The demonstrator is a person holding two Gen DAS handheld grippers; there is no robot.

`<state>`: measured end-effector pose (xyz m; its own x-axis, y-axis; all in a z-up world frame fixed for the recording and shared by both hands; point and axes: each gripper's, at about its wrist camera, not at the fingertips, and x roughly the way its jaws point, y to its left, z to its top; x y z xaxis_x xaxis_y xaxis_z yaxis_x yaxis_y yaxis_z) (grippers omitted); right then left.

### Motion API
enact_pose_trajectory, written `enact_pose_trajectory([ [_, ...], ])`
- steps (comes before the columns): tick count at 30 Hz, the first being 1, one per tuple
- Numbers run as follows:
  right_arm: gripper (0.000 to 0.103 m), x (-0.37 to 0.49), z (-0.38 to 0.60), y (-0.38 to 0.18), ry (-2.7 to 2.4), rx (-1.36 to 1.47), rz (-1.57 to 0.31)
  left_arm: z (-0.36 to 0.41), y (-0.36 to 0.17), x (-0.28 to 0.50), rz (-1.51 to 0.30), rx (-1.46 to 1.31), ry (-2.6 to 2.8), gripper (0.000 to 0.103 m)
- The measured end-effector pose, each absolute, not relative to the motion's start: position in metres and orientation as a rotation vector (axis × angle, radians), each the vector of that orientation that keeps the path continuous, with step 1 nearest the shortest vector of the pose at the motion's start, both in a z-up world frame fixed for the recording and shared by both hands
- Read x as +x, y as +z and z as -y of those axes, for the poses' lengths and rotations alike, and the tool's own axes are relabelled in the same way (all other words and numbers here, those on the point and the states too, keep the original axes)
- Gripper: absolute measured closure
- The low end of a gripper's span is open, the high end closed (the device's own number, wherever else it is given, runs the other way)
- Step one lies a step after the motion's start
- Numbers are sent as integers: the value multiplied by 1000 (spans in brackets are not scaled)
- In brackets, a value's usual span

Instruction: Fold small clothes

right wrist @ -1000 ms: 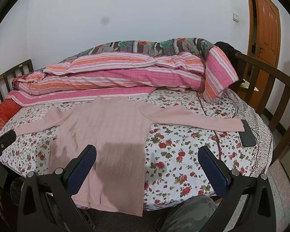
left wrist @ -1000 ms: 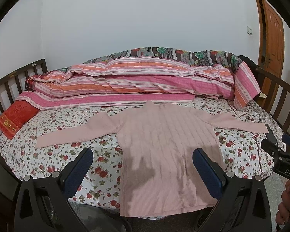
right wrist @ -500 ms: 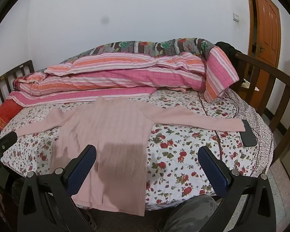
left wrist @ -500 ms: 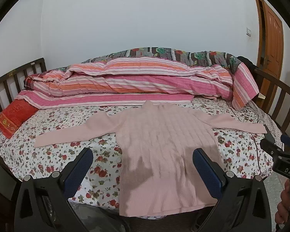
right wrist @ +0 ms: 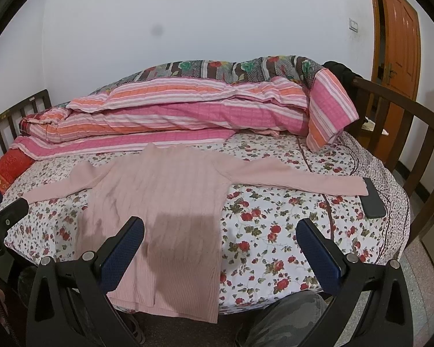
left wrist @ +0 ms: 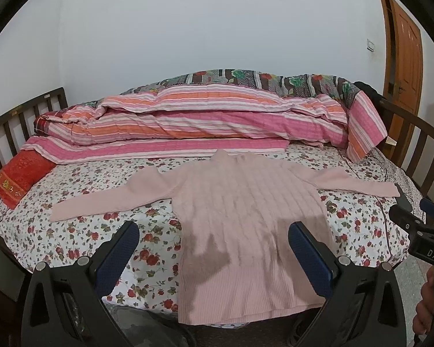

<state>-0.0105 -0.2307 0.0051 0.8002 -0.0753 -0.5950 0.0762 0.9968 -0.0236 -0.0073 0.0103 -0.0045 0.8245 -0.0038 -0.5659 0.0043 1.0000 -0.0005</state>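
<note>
A pink ribbed sweater (left wrist: 246, 211) lies flat on the floral bed sheet (left wrist: 86, 225), both sleeves spread out sideways, its hem hanging a little over the bed's front edge. My left gripper (left wrist: 212, 238) hovers open over the lower half of the sweater, nothing between its blue pads. In the right wrist view the sweater (right wrist: 165, 199) sits left of centre. My right gripper (right wrist: 220, 237) is open above the sweater's right side and the sheet (right wrist: 275, 231), holding nothing.
A rolled striped pink quilt (left wrist: 202, 121) fills the back of the bed. A red pillow (left wrist: 17, 179) lies at far left. A black phone (right wrist: 373, 199) rests by the right sleeve's cuff. Wooden rails (right wrist: 413, 150) bound both ends; a door (right wrist: 396, 43) stands right.
Both views have shifted only slightly; the sweater sits a little lower and closer in frame. Both grippers stay open and empty.
</note>
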Motion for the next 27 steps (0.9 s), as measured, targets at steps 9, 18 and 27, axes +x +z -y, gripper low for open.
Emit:
enact_pose_trajectory([
  [9,0,-9,229,3,-73,-5,-637,-7,-7,-6,-597,3,-16,0],
  [18,0,-8,227,2,-61,7,-637,-8,-9,-7,-593,3,-29,0],
  [27,0,-5,227,3,-50,9,-631,-8,-9,-2,-582,3,-38,0],
])
